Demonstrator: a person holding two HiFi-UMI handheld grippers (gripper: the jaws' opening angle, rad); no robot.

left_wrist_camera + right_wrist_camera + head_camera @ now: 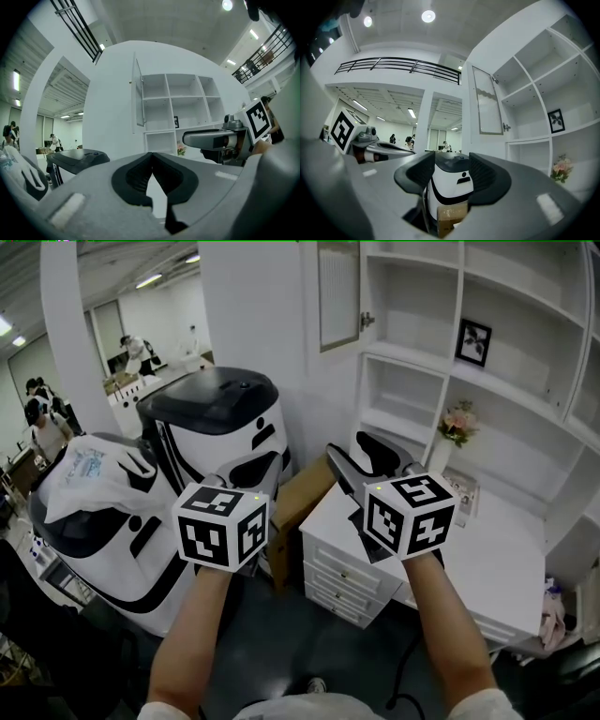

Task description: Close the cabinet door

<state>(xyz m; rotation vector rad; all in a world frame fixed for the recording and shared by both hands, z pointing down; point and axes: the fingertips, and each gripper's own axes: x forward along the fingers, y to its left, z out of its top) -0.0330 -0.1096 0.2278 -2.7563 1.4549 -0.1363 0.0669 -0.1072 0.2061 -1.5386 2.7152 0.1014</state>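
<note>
We find the door (339, 292) standing open at the left edge of the shelves (469, 381), swung out well away from them, its knob (367, 322) on the edge nearest them. Both grippers hang low, well below the shelves and well apart from the door; closing has not begun.

The left gripper (151, 161) has its jaws closed tip to tip, with nothing between them. The right gripper (447, 171) has its jaws open and empty; only a white machine (450, 180) far to the left of the shelves shows through the gap.

Risks, in our judgement:
- The door's panel looks like ribbed glass; a push on it rather than on the frame could stress it.
- A hard shove could slam the door against the shelves and shake the picture (472, 341) and flowers (457, 423) inside.
- The knob is small; open jaws could slip off it.
- A reach from the right could brush the flowers, which stand on the worktop (497, 559) under the shelves.

Not established: the door's top is cut off in the head view; hinges and any latch cannot be made out; the left jaws are hidden behind their cube there.
</note>
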